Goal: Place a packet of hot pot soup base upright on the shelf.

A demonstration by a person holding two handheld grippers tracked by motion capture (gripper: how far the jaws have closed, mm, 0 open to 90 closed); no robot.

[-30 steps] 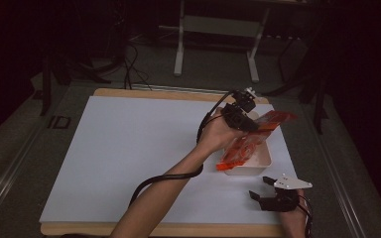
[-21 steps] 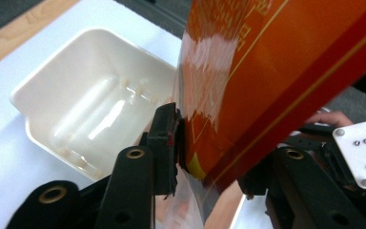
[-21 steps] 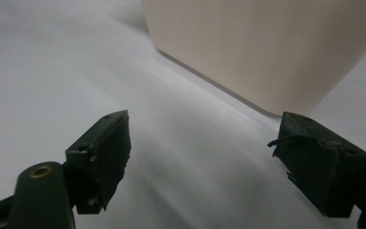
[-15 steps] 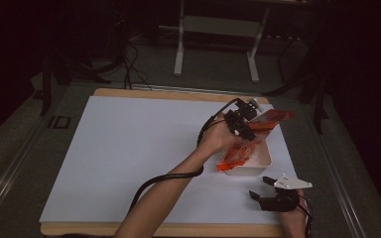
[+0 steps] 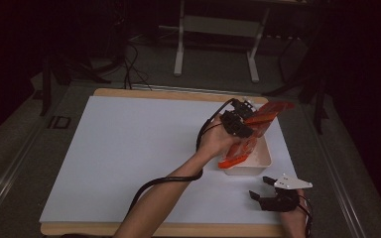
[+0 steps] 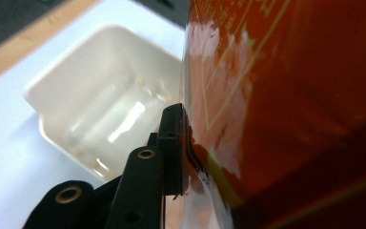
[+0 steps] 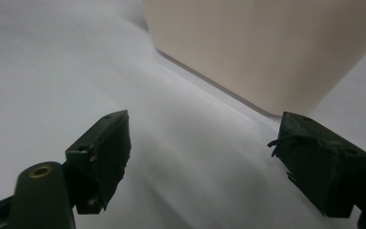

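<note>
Black jaws of the left gripper (image 5: 244, 120) have just been closing and now pinch an orange plastic packet (image 5: 267, 115), held tilted above the cream tub (image 5: 259, 162); the forearm reaches diagonally across the white table (image 5: 129, 148). The right gripper (image 5: 270, 196) rests open near the tub.

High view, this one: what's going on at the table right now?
A person works at a white-topped table with a gripper in each hand. The left gripper holds an orange plastic packet above a cream tub; its jaws have just been closing, with the packet between them. More orange packaging hangs over the tub's near edge. The right gripper rests open near the table's front edge, holding nothing.
</note>
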